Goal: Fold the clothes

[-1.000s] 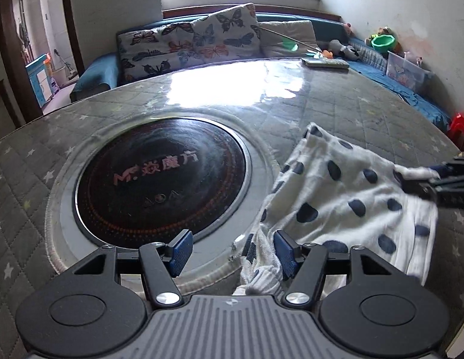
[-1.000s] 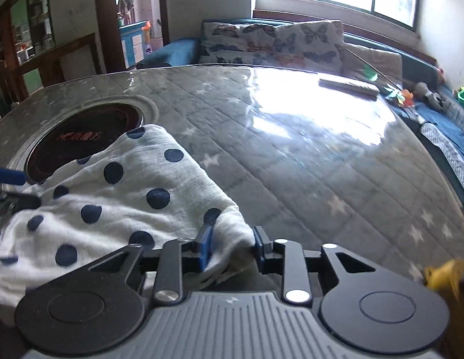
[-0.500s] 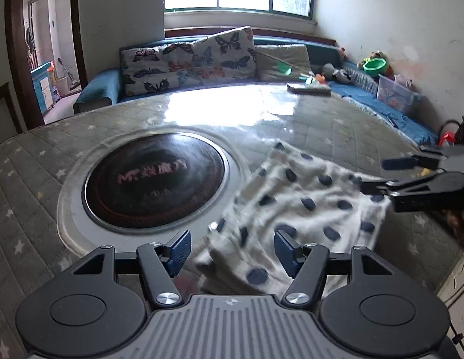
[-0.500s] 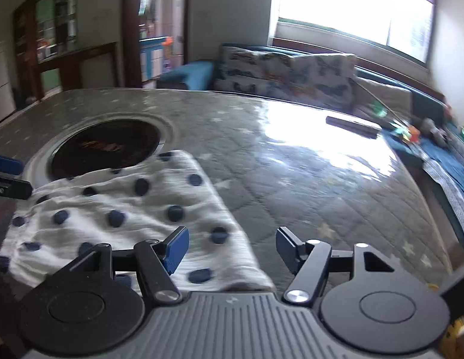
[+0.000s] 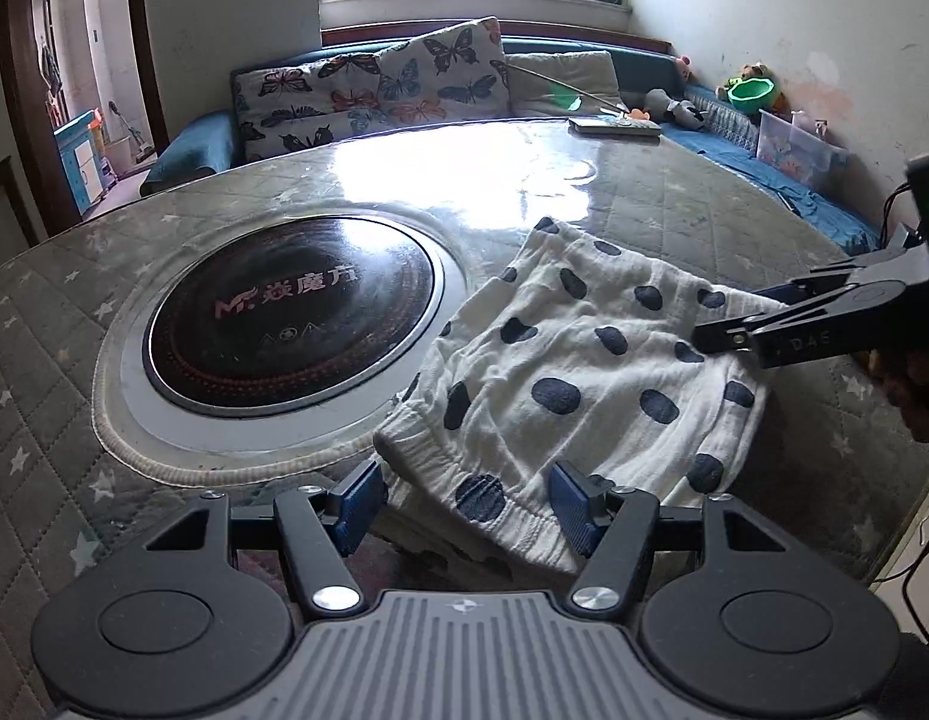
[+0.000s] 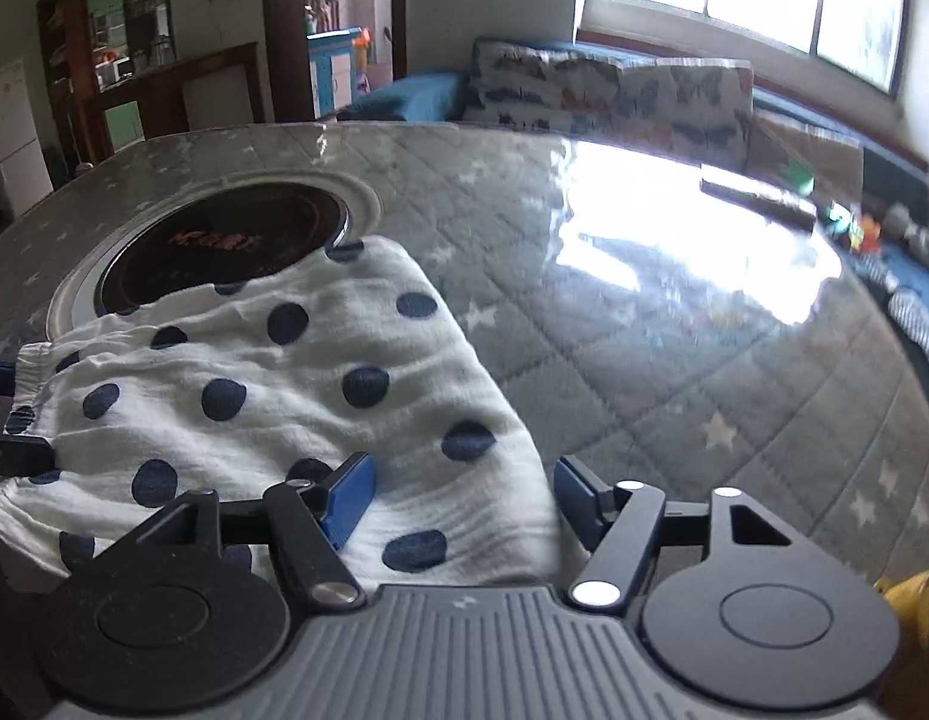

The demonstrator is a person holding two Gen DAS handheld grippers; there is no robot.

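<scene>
Both claws are held wide apart and nothing is pinched. Left claw (image 5: 464, 501) is held low over the elastic waistband edge of the spotted shorts (image 5: 584, 372), with the cloth seen between its blue pads (image 5: 357, 504). Right claw (image 6: 458, 501) is held over the other end of the shorts (image 6: 272, 396), and its fingers are seen from the side in the left view (image 5: 764, 324). The white shorts with dark blue dots are laid folded on the quilted surface (image 5: 674, 204), near the front edge. One corner is laid over the rim of the round black cooker plate (image 5: 290, 318) set into the surface.
</scene>
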